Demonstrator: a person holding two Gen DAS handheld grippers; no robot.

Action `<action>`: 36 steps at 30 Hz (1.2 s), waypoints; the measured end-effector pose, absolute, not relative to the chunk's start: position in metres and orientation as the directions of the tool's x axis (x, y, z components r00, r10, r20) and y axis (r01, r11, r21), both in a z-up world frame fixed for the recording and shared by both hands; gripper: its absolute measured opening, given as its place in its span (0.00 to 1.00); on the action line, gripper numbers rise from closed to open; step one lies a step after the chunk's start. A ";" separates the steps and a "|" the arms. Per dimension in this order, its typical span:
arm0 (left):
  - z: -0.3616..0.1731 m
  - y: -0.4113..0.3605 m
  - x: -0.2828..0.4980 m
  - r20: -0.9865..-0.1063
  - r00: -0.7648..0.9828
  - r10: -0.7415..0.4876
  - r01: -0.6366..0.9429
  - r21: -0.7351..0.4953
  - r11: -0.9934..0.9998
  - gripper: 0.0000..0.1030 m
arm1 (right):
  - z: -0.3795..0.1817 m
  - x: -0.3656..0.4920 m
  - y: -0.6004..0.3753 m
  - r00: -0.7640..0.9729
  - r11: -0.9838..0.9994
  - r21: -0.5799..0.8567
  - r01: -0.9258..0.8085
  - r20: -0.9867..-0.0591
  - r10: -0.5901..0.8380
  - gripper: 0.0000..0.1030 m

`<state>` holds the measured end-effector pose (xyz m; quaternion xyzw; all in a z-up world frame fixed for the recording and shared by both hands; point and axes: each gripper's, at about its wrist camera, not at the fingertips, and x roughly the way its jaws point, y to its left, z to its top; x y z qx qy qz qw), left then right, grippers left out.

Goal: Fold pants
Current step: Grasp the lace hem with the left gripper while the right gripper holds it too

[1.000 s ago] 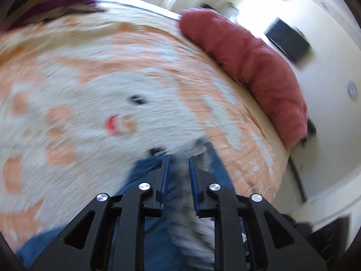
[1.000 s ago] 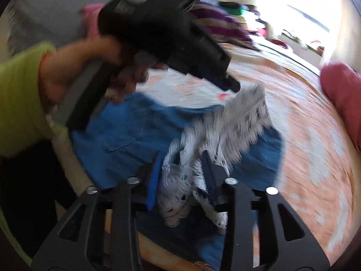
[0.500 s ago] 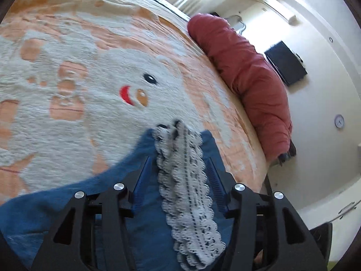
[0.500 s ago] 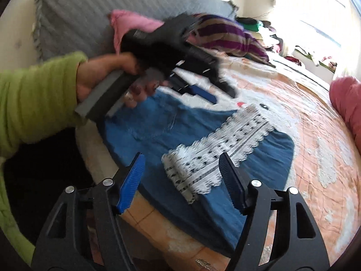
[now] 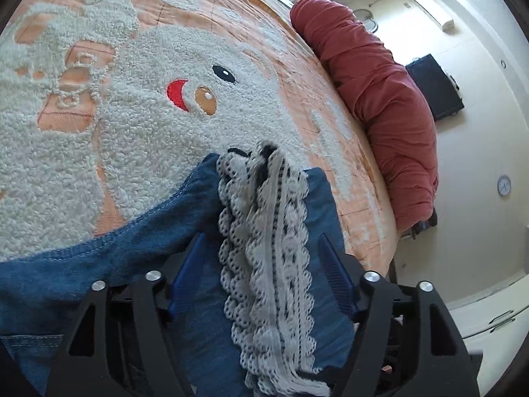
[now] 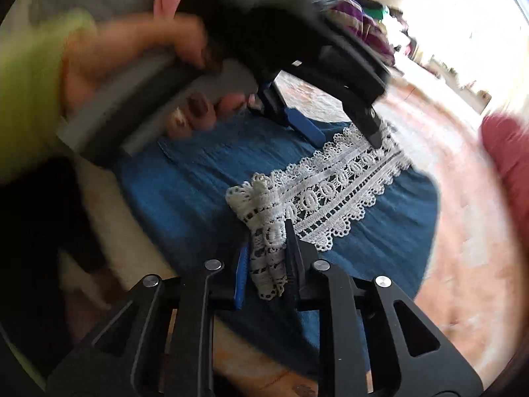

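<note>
Blue denim pants (image 5: 172,231) with a white lace hem (image 5: 264,248) lie folded on the bed; they also show in the right wrist view (image 6: 198,185), with the lace (image 6: 337,192) across them. My left gripper (image 5: 261,261) is open, its blue pads either side of the lace strip, just above it. In the right wrist view the left gripper (image 6: 344,129) hangs over the far end of the lace. My right gripper (image 6: 266,251) is shut on the near end of the lace hem, which bunches between its pads.
The bed carries an orange blanket with a fluffy white bear face (image 5: 139,99). A red bolster (image 5: 380,99) lies along the bed's far edge. A grey cushion (image 6: 99,0) and striped clothes (image 6: 367,29) lie beyond my left hand.
My right gripper has closed from open onto the near end of the lace. My left gripper stays open over the lace and has come a little lower and closer.
</note>
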<state>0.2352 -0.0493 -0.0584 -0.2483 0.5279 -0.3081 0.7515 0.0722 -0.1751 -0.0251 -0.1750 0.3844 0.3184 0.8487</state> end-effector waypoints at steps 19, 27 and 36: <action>-0.025 -0.032 0.220 -0.615 0.360 -0.702 0.236 -0.668 0.706 0.15 | -0.012 0.059 -0.180 0.428 0.654 0.095 -0.751 -0.683 0.592 0.12; -0.056 -0.018 0.230 -0.726 0.334 -0.601 0.112 -0.603 0.790 0.20 | -0.035 0.050 -0.147 0.422 0.611 -0.036 -0.791 -0.756 0.501 0.20; -0.032 0.004 0.219 -0.702 0.433 -0.566 0.127 -0.574 0.809 0.39 | -0.015 0.045 -0.168 0.355 0.584 0.099 -0.806 -0.708 0.611 0.44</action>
